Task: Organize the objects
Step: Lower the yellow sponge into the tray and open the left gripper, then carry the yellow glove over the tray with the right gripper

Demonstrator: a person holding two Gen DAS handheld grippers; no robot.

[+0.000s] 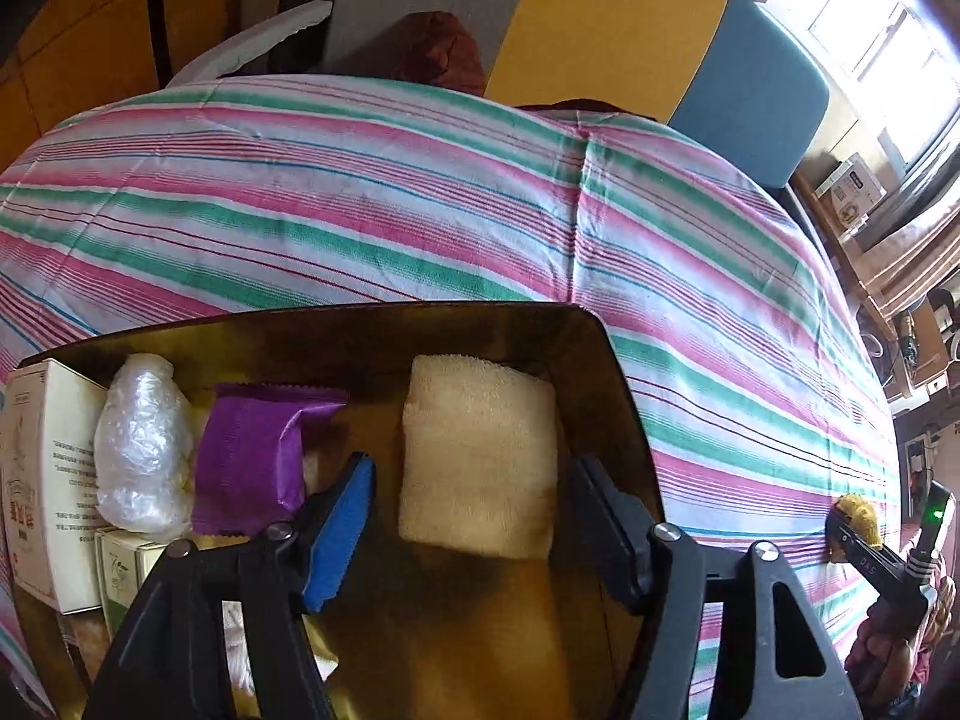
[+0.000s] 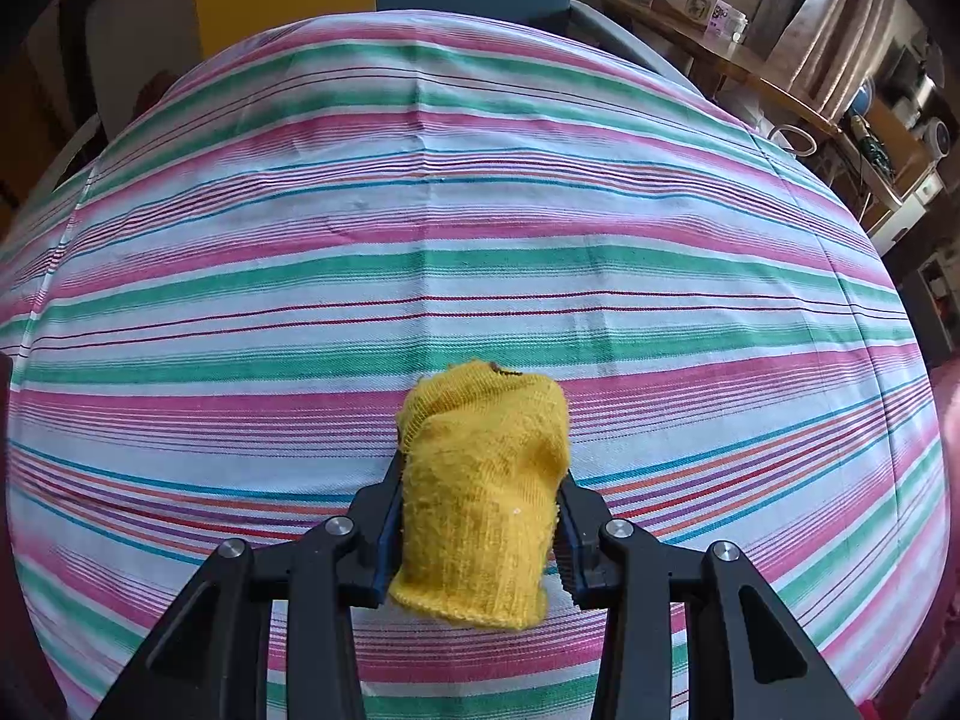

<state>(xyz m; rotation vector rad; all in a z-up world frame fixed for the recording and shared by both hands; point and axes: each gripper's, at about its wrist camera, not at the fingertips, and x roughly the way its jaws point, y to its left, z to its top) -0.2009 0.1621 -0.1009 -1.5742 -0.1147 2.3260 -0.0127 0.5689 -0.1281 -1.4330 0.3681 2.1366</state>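
At the near left edge of the striped bench (image 1: pixel 420 192), a brown tray (image 1: pixel 624 396) holds the sorted items, listed left to right:

- White printed box (image 1: pixel 48 480), upright against the tray's left side.
- Clear crumpled plastic bundle (image 1: pixel 141 444), just beside the box.
- Purple sachet (image 1: pixel 252 456), touching the bundle.
- Cream folded towel (image 1: pixel 480 456), flat on the tray floor near its right wall.

Left hand-held gripper (image 1: pixel 474 534): jaws wide, standing either side of the towel without pressing it. Judged a finished placement; best lifted straight up so the pads do not drag the fold.

Right hand-held gripper (image 2: pixel 474 534): jaws narrow, clamped on a yellow knitted cloth (image 2: pixel 480 492), held above bare cloth well to the right of the tray.

Step in hand, as judged: bring the yellow cloth to the tray. Bare floor lies nearer than the towel; lower it there, then release, keeping clear of the tray's right wall.
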